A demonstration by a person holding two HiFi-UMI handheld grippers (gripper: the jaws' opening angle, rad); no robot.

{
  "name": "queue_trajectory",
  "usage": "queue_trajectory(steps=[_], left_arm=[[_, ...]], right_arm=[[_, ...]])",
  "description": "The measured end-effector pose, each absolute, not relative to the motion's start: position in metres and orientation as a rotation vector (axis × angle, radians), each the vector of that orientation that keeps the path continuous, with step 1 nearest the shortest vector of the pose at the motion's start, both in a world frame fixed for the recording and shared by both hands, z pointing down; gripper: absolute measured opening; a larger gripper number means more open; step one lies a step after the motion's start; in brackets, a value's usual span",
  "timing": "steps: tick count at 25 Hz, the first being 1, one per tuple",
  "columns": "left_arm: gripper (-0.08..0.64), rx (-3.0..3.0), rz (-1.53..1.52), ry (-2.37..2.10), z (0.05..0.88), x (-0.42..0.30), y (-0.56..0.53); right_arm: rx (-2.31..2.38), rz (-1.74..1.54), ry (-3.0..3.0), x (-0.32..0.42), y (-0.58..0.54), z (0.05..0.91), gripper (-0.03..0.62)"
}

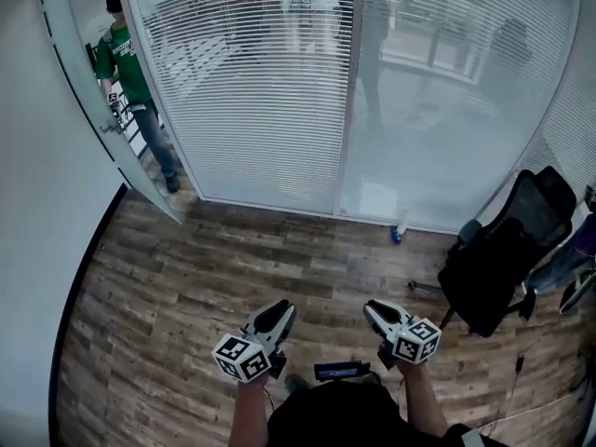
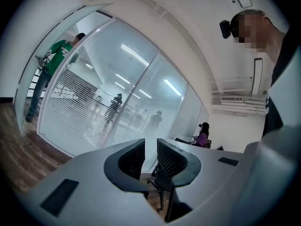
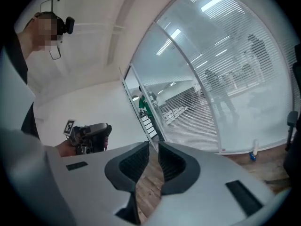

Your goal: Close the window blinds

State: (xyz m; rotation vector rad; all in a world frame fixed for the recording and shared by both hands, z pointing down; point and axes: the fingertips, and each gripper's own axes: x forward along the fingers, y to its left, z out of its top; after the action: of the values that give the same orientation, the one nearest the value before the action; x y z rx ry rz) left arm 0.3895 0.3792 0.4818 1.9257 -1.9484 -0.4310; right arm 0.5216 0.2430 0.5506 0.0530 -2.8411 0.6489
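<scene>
Presently the left gripper (image 1: 279, 307) and the right gripper (image 1: 372, 307) are held low and side by side in front of the body. Each is seen in its own view with its jaws drawn together and nothing between them.

Below them only the wooden floor (image 1: 205, 277) is seen, and nothing is touched. The window blinds (image 1: 251, 82) are found well ahead, behind the glass partition (image 1: 447, 110) across the room. Their slats are seen as fine horizontal lines, with figures visible through them, so they are judged not yet closed. An office chair (image 1: 507, 250) is parked to the right and a small bottle (image 1: 398, 231) stands on the floor at the foot of the glass. A person in green (image 1: 130, 73) is seen at the open door (image 1: 93, 91) on the left.

The approach is judged to be the step in hand. A path between chair and door should be taken, with the bottle avoided. No cord, wand or knob can be made out, so the control should be located first. One gripper should be opened only once it is within reach.
</scene>
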Motion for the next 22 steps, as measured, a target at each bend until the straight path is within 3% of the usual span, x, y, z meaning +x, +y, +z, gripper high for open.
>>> queue_trajectory(steps=[13,22], left_arm=[[0.092,1.908,-0.634,-1.977,0.468,0.305,0.421],[0.092,1.815,-0.508,-2.118,0.464,0.207,0.401]], right_arm=[[0.035,0.627,-2.846,0.439,0.265,0.539,0.109],[-0.074,0.673,-2.974,0.3,0.213,0.53,0.112]])
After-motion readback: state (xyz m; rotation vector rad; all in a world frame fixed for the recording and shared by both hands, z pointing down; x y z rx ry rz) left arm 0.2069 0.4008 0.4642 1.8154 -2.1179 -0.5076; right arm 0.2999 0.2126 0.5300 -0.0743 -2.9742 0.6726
